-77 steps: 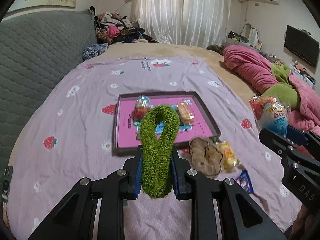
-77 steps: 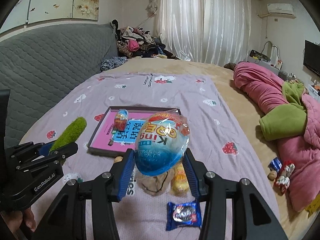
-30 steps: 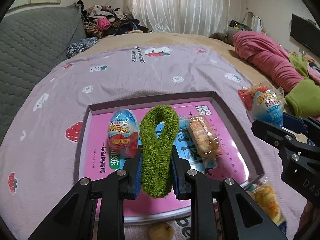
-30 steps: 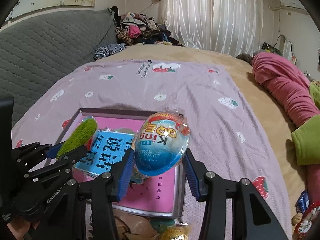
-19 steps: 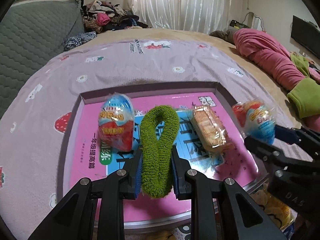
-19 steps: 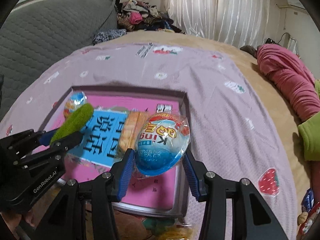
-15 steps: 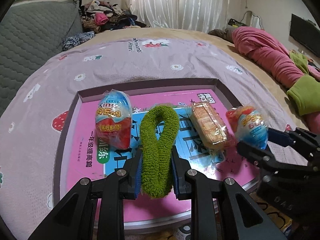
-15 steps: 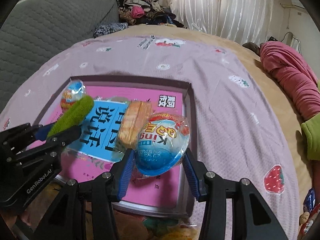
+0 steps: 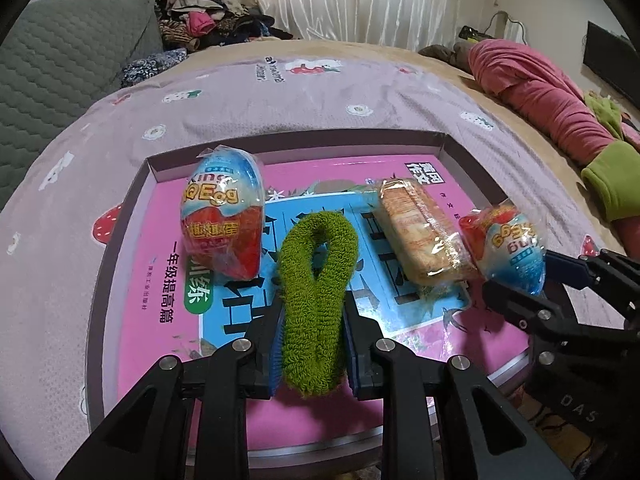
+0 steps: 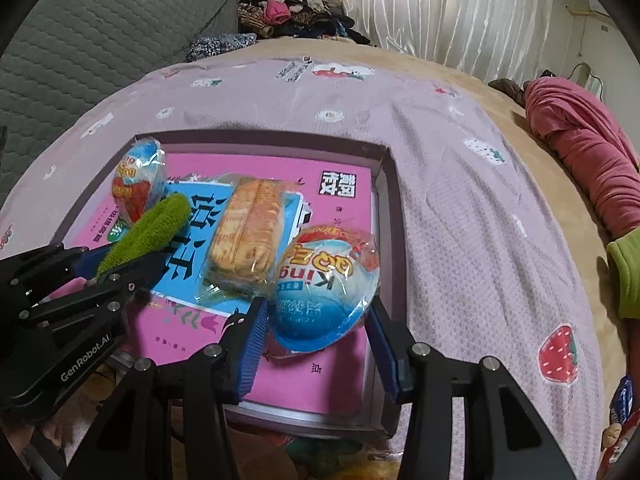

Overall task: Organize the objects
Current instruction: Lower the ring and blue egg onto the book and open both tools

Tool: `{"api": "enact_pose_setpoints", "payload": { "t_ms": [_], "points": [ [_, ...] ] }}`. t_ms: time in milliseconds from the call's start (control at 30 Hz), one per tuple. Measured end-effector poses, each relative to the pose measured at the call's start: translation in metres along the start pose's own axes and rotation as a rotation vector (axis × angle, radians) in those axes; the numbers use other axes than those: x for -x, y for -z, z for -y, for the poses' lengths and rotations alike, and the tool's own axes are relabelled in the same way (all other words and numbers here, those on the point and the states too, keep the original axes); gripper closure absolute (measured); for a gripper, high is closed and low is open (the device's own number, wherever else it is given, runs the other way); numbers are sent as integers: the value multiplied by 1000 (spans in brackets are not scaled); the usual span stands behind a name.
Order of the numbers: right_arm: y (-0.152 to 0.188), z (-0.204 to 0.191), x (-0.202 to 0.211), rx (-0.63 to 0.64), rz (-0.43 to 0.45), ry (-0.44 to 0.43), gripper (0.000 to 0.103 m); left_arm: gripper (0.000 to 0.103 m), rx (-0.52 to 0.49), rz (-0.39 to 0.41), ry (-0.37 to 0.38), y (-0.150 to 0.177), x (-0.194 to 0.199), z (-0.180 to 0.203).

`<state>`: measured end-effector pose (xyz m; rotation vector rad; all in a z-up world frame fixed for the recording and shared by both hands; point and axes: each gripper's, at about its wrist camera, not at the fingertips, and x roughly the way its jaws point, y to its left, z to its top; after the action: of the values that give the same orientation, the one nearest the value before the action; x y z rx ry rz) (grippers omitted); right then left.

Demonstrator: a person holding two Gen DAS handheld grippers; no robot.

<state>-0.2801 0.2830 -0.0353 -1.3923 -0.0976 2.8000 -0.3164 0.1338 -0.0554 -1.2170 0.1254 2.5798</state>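
On a bed's lilac sheet (image 9: 320, 92) lies a shallow tray (image 9: 460, 152) — the collecting spot, judging by its egg and biscuits. The left gripper (image 9: 312, 316) pinches a green scrunchie (image 9: 316, 276), the right gripper (image 10: 316, 320) clamps a wrapped toy egg (image 10: 324, 284) — both low over it, poised for release.
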Motion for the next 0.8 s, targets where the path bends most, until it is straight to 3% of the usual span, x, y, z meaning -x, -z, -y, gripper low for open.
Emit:
{"api": "enact_pose_setpoints", "payload": {
  "t_ms": [433,800],
  "points": [
    [1,2,-3,-12,-18,2,53,66,-7,-6,-9,2,-4,1],
    [1,1,-3,-17,-28,4,53,41,-18,-16,-28,3,-3,1]
  ]
}}
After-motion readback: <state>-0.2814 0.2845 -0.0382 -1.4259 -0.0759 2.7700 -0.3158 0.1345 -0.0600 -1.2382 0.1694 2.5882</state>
